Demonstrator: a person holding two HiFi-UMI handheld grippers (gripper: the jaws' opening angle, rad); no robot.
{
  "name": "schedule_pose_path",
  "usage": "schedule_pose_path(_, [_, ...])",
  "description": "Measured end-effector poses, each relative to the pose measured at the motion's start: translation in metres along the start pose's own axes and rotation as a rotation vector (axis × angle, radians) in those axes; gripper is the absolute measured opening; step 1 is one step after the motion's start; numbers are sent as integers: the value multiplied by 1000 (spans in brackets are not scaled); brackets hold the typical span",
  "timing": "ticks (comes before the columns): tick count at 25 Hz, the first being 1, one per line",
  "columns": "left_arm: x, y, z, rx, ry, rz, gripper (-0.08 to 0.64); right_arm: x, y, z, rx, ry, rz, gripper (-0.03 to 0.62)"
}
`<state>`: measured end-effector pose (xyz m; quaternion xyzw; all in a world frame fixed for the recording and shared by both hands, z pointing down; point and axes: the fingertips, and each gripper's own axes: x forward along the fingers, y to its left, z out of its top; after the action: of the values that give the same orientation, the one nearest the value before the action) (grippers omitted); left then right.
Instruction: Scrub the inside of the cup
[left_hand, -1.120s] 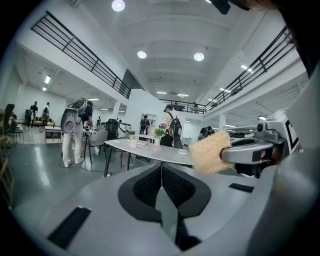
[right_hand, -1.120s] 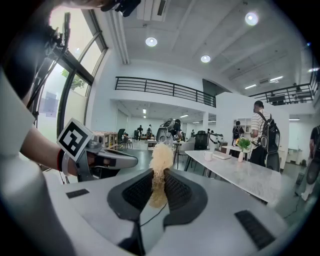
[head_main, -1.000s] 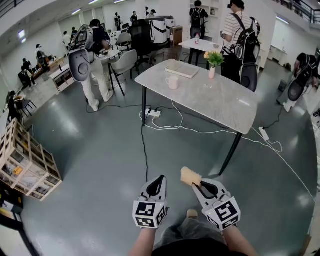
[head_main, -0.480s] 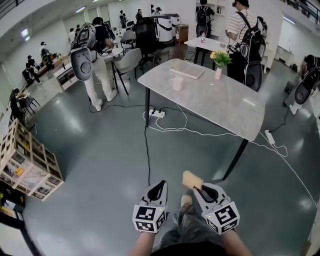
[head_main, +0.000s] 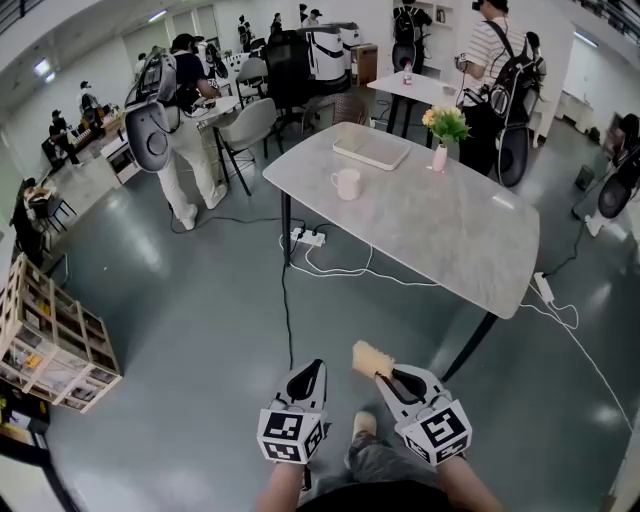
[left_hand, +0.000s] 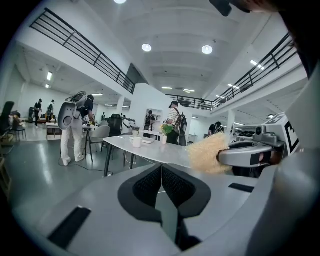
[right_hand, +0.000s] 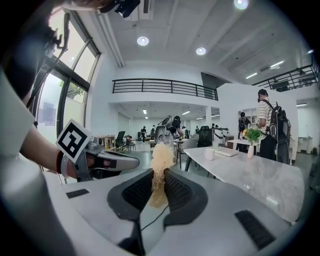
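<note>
A white cup (head_main: 346, 184) stands on the grey marble table (head_main: 450, 240), far ahead of both grippers; the same cup (left_hand: 136, 141) (right_hand: 209, 154) shows small in both gripper views. My right gripper (head_main: 384, 374) is shut on a tan fibrous scrubber (head_main: 369, 360), whose tuft (right_hand: 161, 160) sticks up between the pads. My left gripper (head_main: 310, 372) is shut with nothing in it, its pads (left_hand: 149, 184) pressed together. Both are held low over the floor, short of the table's near corner.
A flat white tray (head_main: 371, 150) and a flower vase (head_main: 440, 155) share the table with the cup. White cables and a power strip (head_main: 306, 237) lie on the floor under it. A wooden crate (head_main: 50, 335) stands at the left. Several people with backpacks stand behind.
Both grippers have come closer to the table, which now looms larger and nearer in the head view. The scrubber stays clamped in the right gripper; the left stays shut.
</note>
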<state>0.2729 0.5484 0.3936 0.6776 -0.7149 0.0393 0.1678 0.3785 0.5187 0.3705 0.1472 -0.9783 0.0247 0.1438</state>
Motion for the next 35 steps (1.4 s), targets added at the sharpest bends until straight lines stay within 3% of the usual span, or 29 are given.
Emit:
schedule_pose_path(11, [98,22,32,-15,-17,47,14,58,-92,14,-10,-5,42,60])
schedule_pose_path(23, [147,34,39,0,19,47,14,93,-125,8,49,2,68,60])
schedule_pose_path(35, [241,79,74,28,43,-43,14,172,-184,29,67,19,19,60])
